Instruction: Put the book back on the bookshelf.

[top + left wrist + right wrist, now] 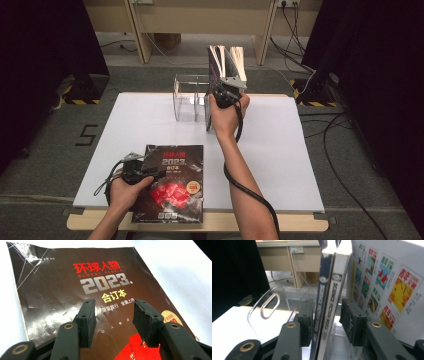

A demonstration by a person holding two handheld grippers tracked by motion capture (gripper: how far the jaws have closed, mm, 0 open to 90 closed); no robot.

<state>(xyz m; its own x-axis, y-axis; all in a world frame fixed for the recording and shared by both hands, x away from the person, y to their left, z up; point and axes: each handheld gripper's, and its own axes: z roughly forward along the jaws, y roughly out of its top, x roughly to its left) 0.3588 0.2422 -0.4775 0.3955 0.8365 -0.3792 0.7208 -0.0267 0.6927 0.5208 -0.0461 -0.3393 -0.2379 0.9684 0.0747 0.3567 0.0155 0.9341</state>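
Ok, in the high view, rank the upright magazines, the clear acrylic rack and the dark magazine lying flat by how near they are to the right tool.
1. Upright magazines, right at the right tool, between its jaws.
2. Clear acrylic rack, just to its left.
3. Dark magazine, flat at the table's near edge, by the left tool.

the right gripper point(226, 92) is at upright magazines point(226, 62) beside a clear rack point(186, 100); the left gripper point(134, 167) rests at the dark magazine's point(172, 182) left edge.
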